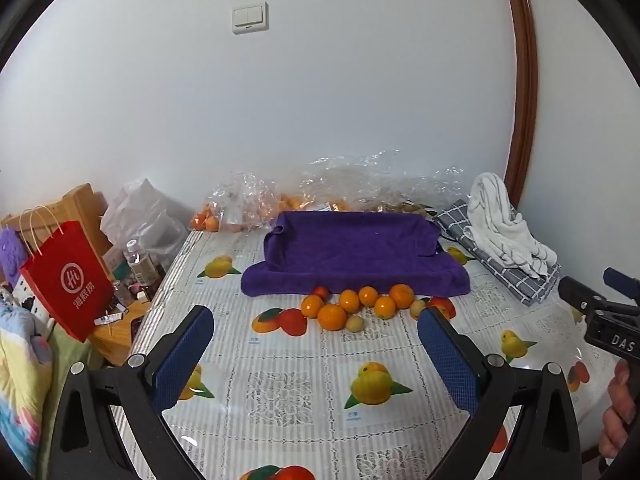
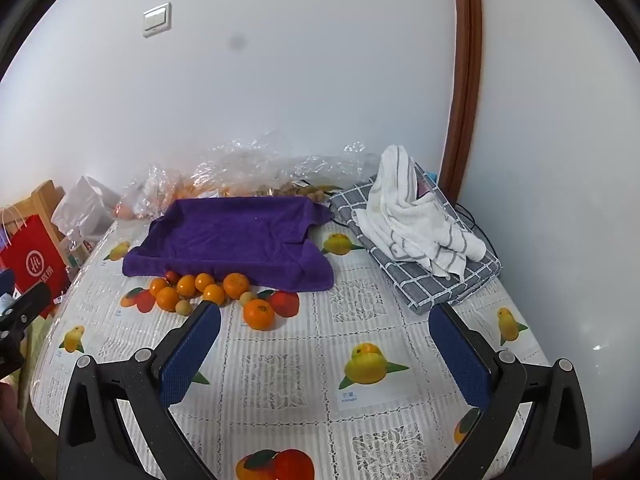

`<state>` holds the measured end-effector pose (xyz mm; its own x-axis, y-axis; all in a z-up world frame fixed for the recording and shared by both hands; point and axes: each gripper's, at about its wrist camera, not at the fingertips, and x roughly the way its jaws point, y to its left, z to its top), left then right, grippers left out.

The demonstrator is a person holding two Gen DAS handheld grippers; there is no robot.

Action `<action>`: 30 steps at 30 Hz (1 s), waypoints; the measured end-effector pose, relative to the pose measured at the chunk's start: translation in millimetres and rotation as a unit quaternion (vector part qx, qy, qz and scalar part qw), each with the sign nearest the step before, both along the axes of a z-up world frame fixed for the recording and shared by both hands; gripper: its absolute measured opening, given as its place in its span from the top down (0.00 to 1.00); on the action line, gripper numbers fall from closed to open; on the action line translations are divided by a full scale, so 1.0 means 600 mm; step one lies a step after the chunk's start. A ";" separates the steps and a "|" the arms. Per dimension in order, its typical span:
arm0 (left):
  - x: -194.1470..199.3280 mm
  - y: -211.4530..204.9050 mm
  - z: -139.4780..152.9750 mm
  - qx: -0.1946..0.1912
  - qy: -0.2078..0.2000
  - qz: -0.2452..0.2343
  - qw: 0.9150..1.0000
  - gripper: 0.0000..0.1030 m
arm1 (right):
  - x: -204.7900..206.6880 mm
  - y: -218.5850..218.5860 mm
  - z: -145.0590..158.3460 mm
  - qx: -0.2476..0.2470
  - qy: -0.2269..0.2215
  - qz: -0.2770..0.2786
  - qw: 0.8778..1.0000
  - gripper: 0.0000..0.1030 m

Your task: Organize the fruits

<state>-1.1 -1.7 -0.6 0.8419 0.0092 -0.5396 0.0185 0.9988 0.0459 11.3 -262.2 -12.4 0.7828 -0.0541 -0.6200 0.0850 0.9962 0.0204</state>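
Right gripper [image 2: 324,352]: jaws wide apart, nothing between them, above the fruit-print tablecloth [image 2: 280,380].
Oranges [image 2: 200,286]: cluster just in front of the purple towel [image 2: 236,236]; one orange [image 2: 259,314] sits apart, nearer the camera.
Small pale fruits [image 2: 184,307]: two, at the cluster's front edge.
Back right: striped white towel [image 2: 412,220] heaped on a grey checked cloth [image 2: 440,280].
Back: clear plastic bags [image 2: 260,164] against the wall.

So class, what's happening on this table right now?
A person holds a tool in each hand; the left tool and right tool are both open and empty, hovering over the fruit-print tablecloth. A cluster of oranges and smaller fruits lies loose in front of the purple towel-lined tray. Nothing is in the tray.
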 end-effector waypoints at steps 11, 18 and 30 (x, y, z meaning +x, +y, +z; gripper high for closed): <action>0.004 0.019 -0.010 -0.021 0.010 0.018 1.000 0.00 | -0.006 0.018 0.023 -0.005 0.005 0.003 1.000 0.01; 0.000 0.022 -0.009 -0.030 0.009 0.017 0.999 0.00 | -0.005 0.020 0.013 -0.008 0.002 0.012 1.000 0.01; 0.002 0.020 0.002 -0.030 0.011 0.012 0.999 0.00 | -0.005 0.019 0.011 -0.003 0.001 0.013 1.000 0.01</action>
<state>0.3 10.4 0.5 0.8300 -0.0029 -0.5577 -0.0059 0.9999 -0.0139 8.3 -250.7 -5.9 0.7826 -0.0372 -0.6214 0.0589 0.9982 0.0143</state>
